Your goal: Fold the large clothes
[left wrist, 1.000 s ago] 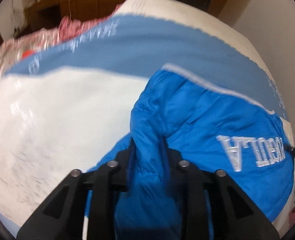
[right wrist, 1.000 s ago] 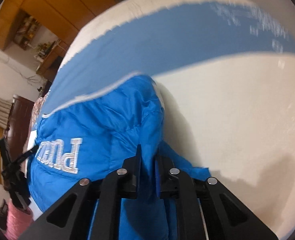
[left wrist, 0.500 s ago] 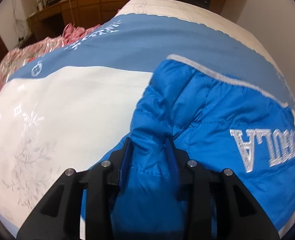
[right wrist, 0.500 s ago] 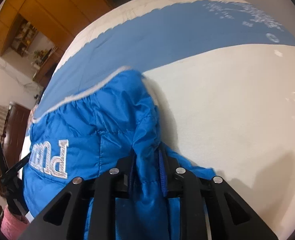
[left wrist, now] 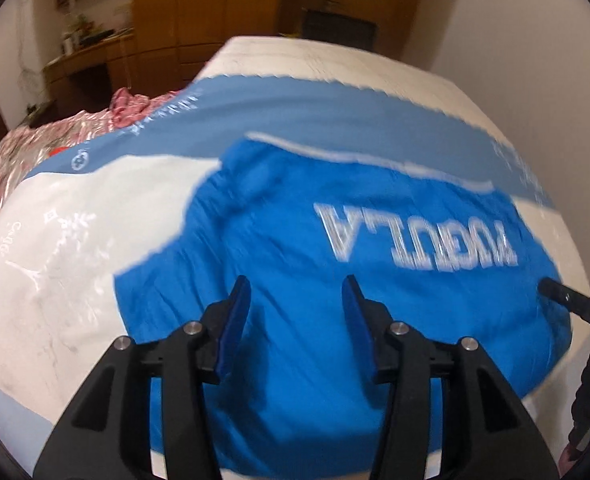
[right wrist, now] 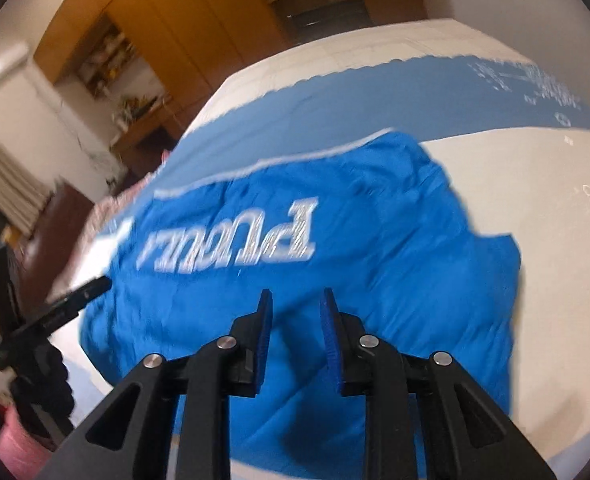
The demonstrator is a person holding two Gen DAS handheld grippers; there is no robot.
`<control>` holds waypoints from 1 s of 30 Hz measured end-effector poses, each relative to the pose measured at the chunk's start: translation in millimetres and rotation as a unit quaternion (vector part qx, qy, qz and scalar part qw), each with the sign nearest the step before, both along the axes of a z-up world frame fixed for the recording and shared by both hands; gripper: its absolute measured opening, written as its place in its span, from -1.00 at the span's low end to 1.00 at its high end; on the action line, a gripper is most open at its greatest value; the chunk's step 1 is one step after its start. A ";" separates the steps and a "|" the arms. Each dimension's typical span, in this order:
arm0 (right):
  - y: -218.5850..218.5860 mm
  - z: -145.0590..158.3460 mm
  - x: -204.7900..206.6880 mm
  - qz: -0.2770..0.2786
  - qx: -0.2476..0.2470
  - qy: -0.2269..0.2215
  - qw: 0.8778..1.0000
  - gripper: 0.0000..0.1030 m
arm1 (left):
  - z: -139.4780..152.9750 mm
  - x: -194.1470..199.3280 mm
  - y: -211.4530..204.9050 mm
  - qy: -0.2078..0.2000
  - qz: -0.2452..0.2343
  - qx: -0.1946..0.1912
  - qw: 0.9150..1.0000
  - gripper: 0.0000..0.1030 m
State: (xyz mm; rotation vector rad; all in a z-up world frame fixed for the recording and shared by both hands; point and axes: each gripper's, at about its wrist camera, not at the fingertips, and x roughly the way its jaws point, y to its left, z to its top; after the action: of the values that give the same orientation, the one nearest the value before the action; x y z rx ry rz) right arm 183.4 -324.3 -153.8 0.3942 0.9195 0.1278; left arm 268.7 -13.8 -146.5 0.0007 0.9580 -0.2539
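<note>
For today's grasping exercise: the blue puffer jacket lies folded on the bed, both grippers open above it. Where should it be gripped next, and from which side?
Judging by how it lies, grip the blue jacket at its loose near edge, coming from the near side: the far edge with white trim lies flat, and the bulky middle offers no fold thin enough to pinch.

Jacket: bright blue, quilted, white block lettering, pale trim along far edge. Bed cover: white with faint grey floral print, broad dusty-blue band, white motifs on it. Crumpled cloth beyond: red-pink floral. Claw pads: blue; arms black.
</note>
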 end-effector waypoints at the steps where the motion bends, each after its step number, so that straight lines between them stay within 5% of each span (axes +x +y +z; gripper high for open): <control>1: 4.0 -3.4 -2.0 0.000 -0.009 0.003 1.000 -0.51 | -6.3 -3.7 -0.2 0.006 -0.003 0.003 1.000 -0.06; 10: 23.5 -47.4 -16.4 0.007 -0.078 -0.032 0.996 -0.52 | -48.0 -21.0 -6.7 -0.030 -0.010 0.043 0.999 -0.03; 16: 8.9 -36.3 4.0 0.020 -0.024 0.030 0.999 -0.52 | -34.5 -3.3 -4.5 0.028 -0.021 0.026 0.999 -0.04; 18: -6.2 -25.9 13.4 0.017 0.015 0.042 0.999 -0.52 | -24.4 10.4 -1.0 0.046 -0.025 0.007 0.999 0.00; 24: -55.5 0.7 88.4 -0.013 0.002 0.061 0.998 -0.46 | 11.6 84.8 1.6 0.044 -0.014 -0.011 0.999 0.06; 30: -83.6 -29.7 162.7 -0.028 0.001 0.103 0.994 -0.50 | -11.1 166.4 -8.9 0.068 -0.002 0.024 0.997 0.07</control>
State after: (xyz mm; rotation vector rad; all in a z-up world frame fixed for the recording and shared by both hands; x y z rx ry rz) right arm 346.1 -408.0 -183.5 0.4398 1.1100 0.0375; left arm 435.1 -22.7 -157.6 0.0305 1.0994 -0.2375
